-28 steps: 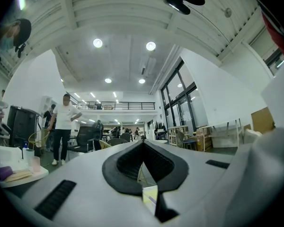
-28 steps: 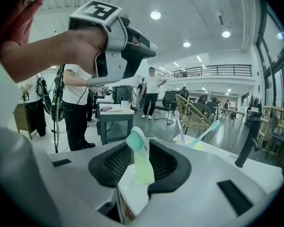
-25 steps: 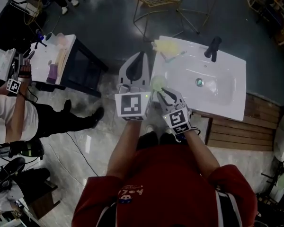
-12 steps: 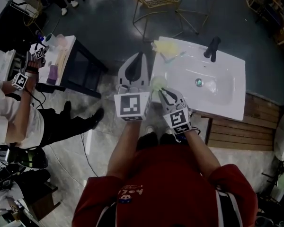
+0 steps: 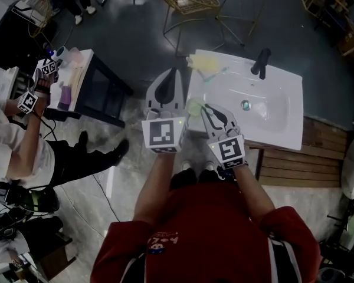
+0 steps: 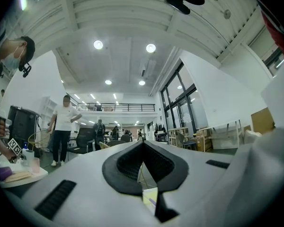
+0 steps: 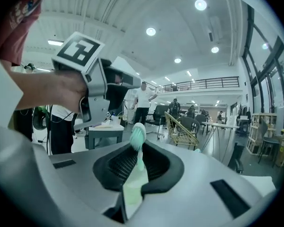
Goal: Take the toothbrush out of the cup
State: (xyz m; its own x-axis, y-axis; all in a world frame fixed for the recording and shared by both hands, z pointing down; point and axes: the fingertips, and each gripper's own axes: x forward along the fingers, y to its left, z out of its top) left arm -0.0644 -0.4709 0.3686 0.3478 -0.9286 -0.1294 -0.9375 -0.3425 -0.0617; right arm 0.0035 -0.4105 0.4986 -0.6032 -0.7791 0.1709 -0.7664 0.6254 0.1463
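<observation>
Standing at the white sink's (image 5: 271, 122) left edge near its front corner, the pale green cup (image 5: 194, 106) lies just left of the right gripper (image 7: 138, 161), whose jaws clamp the toothbrush (image 7: 138, 138) by its handle, its long axis upright, so the way out looks straight up.

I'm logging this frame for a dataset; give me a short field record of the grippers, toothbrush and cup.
right gripper: shut on the pale green plastic toothbrush, bristle head up; jaws have just closed on it
left gripper: shut, holding nothing
cup: small pale green cup at the white ceramic sink's near left corner, between the grippers
toothbrush clear of cup: cannot tell
also on sink: black tap, yellow cloth
</observation>
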